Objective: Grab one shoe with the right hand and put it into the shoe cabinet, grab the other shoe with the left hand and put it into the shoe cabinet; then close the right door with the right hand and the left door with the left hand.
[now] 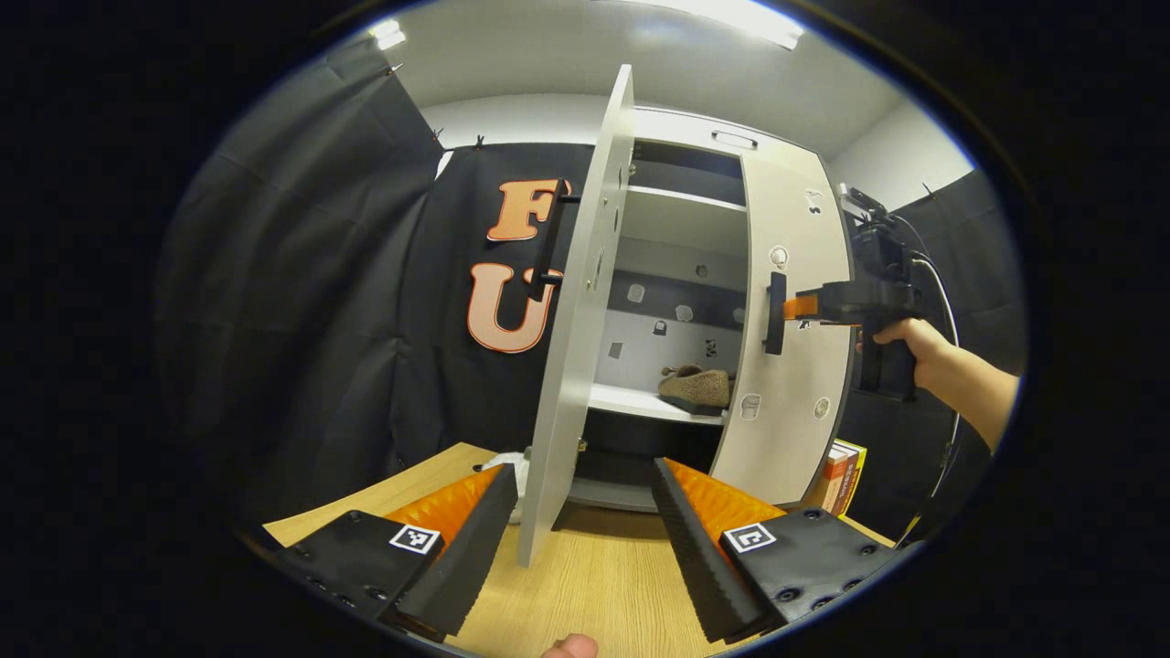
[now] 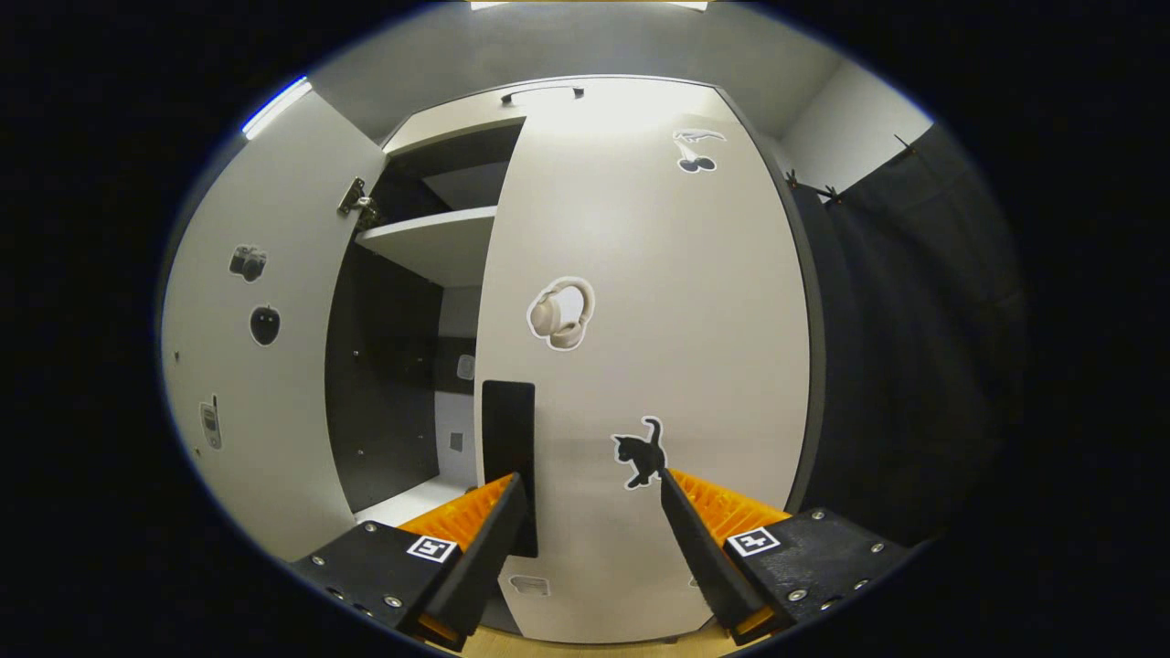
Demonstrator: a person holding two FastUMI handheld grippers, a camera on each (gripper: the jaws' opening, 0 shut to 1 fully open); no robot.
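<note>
My left hand-held gripper (image 1: 580, 512) hangs over the bench (image 1: 585, 585) with its fingers apart, nothing between them; the edge of the left door (image 1: 576, 320), swung wide, stands just ahead between them. Past it, inside the shoe cabinet (image 1: 676, 219), a shoe (image 1: 696, 386) lies on the lower shelf (image 1: 640, 402). My right hand-held gripper (image 2: 592, 493) is spread too, close against the front of the right door (image 2: 640, 320), one finger at the door's handle (image 2: 508, 439), the other beside a cat sticker (image 2: 640, 452). That door looks nearly closed.
</note>
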